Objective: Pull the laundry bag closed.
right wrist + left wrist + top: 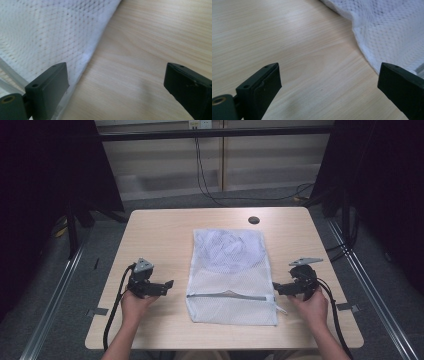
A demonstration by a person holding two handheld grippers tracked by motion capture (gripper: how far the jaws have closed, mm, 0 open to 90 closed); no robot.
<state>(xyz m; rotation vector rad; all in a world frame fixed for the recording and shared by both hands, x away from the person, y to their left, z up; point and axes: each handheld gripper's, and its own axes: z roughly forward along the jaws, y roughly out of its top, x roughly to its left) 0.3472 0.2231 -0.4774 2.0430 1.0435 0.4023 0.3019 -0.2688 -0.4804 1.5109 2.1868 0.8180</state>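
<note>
A white mesh laundry bag lies flat in the middle of the wooden table, with a zipper running across near its front end and something pale inside its far half. My left gripper rests on the table just left of the bag, open, with bare wood between its jaws; the bag's edge is ahead at the right. My right gripper sits at the bag's right edge near the zipper, open, holding nothing. In the right gripper view the mesh lies beside the left jaw.
A round dark cable hole sits in the table near its far edge. Black frames and dark curtains stand at both sides, and cables hang down the wall behind. Each gripper's cable trails off the front of the table.
</note>
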